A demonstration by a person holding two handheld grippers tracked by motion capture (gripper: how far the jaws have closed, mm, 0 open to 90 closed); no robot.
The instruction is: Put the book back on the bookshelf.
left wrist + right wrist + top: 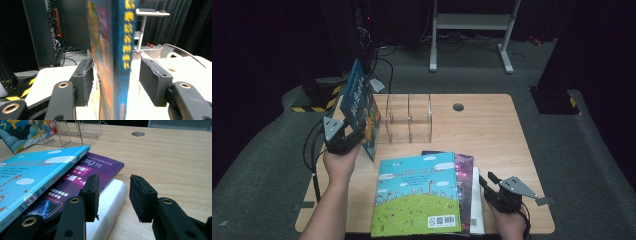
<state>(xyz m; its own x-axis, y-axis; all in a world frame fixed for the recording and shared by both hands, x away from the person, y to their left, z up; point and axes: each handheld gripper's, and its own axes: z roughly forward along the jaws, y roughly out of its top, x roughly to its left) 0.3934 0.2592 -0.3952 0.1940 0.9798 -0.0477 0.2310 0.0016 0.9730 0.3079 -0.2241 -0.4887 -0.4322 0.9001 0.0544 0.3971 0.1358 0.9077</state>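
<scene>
A blue picture book (pixel 359 100) stands tilted on edge just left of a clear acrylic rack (pixel 409 117). My left gripper (pixel 357 134) straddles its lower part. In the left gripper view the blurred blue book (pixel 125 50) rises between the jaws; the left pad is against the cover, and a thin gap shows before the right pad (pixel 155 80). My right gripper (pixel 487 179) is open at the right edge of a flat stack: a light blue book (pixel 417 195) on top, a purple book (pixel 464 170) and a white book (pixel 477 210). Nothing sits inside the right gripper (pixel 113 182).
A round cable hole (pixel 458 107) lies in the wooden table (pixel 502 135) behind the rack. The rack's slots (pixel 75 132) hold nothing. Dark equipment and cables stand beyond the far left edge, and a white desk frame (pixel 472 22) stands farther back.
</scene>
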